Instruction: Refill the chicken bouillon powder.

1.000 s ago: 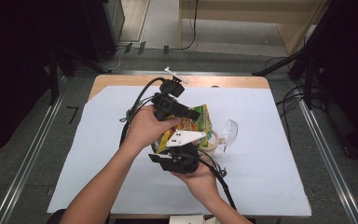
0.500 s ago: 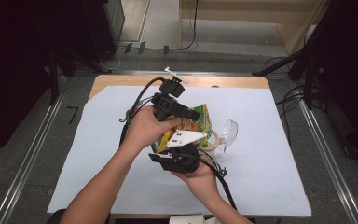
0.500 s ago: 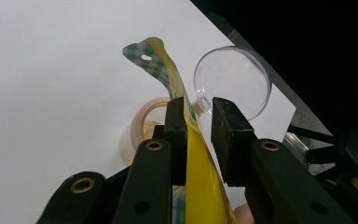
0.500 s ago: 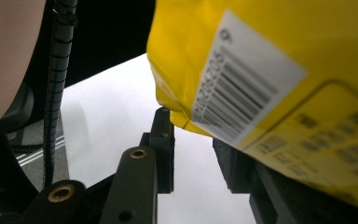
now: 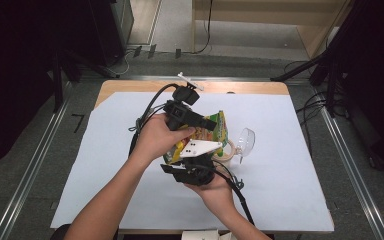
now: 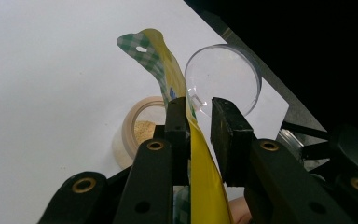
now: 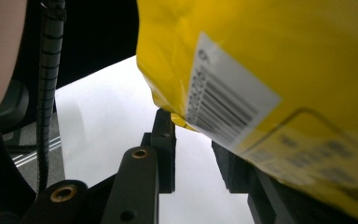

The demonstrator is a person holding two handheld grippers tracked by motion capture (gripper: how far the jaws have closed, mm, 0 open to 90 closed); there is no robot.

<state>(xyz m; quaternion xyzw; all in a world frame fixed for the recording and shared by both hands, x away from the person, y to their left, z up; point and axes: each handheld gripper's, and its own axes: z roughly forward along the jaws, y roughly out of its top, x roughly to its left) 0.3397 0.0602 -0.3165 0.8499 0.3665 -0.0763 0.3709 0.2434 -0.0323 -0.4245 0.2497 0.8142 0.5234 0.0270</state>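
A yellow and green-checked packet (image 5: 220, 131) is held above the white sheet between both hands. My left gripper (image 5: 213, 124) reaches in from the left, and its jaws are shut on the packet (image 6: 168, 70), which runs up between them against the left pad (image 6: 177, 126). My right gripper (image 5: 192, 157) sits just below, under its white three-cornered plate. In the right gripper view the jaws (image 7: 193, 135) stand apart with white sheet showing between them, and the packet's barcoded bottom (image 7: 261, 70) hangs over their tips. Beyond the packet stand a small jar of tan powder (image 6: 142, 130) and a clear lid (image 6: 223, 74).
A white sheet (image 5: 290, 190) covers the wooden table (image 5: 130, 87). The jar (image 5: 226, 150) and the clear lid (image 5: 246, 141) sit just right of the hands. Black cables trail from both grippers. Metal rails and dark stands flank the table.
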